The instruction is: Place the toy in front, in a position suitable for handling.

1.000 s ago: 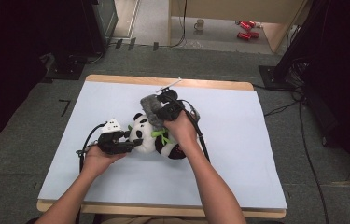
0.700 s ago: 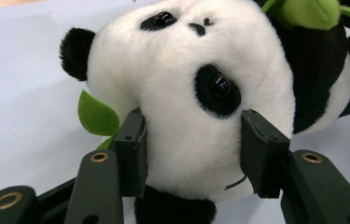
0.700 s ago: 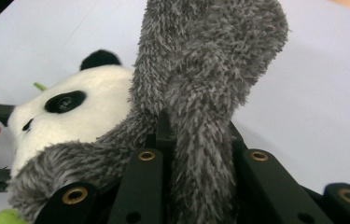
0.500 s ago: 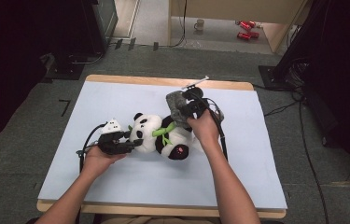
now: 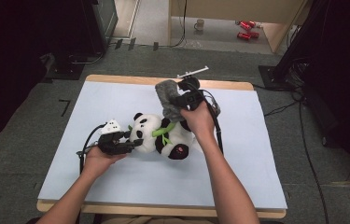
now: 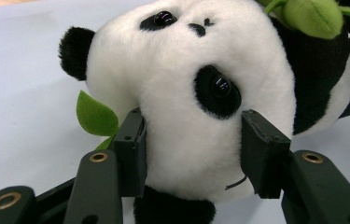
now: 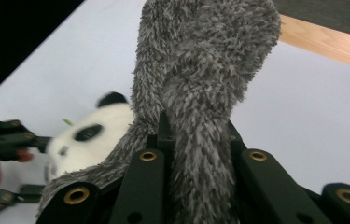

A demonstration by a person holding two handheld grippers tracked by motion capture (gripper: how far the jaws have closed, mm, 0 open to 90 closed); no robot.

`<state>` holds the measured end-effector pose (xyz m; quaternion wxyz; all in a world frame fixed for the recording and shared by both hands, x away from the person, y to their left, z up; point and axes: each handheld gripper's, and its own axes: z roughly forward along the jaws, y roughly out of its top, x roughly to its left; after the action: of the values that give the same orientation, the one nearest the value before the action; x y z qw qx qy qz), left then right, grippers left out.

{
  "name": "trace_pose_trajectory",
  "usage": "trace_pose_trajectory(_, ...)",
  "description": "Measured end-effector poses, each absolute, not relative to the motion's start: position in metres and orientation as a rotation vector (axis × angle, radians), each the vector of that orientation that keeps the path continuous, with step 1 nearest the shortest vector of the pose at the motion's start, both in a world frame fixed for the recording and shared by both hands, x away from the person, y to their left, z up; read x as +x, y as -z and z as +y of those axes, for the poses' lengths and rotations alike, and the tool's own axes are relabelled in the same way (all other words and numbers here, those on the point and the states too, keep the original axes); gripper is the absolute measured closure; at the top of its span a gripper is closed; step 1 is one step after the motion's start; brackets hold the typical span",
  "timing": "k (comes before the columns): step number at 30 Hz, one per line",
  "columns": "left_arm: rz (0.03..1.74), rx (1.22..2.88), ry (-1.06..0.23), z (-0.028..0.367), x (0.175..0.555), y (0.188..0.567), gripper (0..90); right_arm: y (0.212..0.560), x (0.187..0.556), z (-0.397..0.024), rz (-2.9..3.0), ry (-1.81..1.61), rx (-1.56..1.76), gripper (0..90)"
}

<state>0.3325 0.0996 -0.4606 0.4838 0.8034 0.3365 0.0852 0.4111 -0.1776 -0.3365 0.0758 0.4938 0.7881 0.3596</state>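
Both tongs clamped on plush items over the tabletop (image 5: pixel 93 107).

Left tongs (image 5: pixel 127 140), jaws partway apart, pads pressing both sides of the panda (image 5: pixel 163 137) head; the panda lies on its back mid-tabletop, green leaf (image 6: pixel 95 114) beside the head. Right tongs (image 5: pixel 178 100) squeezed nearly together on a grey fuzzy cloth (image 5: pixel 168 98), which they hold above the panda's body.

1. The panda toy (image 5: pixel 163 135) lies on the table (image 5: pixel 256 163), near its middle.
2. The left gripper (image 5: pixel 125 141) sits at the toy's left, around its head.
3. The right gripper (image 5: pixel 175 101) is behind the toy, with the fuzzy cloth (image 5: pixel 167 95) between its jaws.
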Motion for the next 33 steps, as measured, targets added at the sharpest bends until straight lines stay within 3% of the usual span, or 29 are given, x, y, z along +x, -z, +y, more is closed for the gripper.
trace_pose_trajectory(9, 0.822, 1.95, -0.201, 0.1, 0.333, 0.461, 48.4, 0.347, 0.418, -0.11, 2.501, -1.143, 1.397, 78.2)
trace_pose_trajectory(16, 0.828, 1.963, -0.188, 0.101, 0.335, 0.46, 48.2, 0.378, 0.419, -0.083, 2.615, -1.026, 1.392, 78.0)
trace_pose_trajectory(33, 0.846, 1.968, -0.156, 0.098, 0.338, 0.458, 48.0, 0.391, 0.403, -0.161, 2.473, -1.018, 1.495, 78.2)
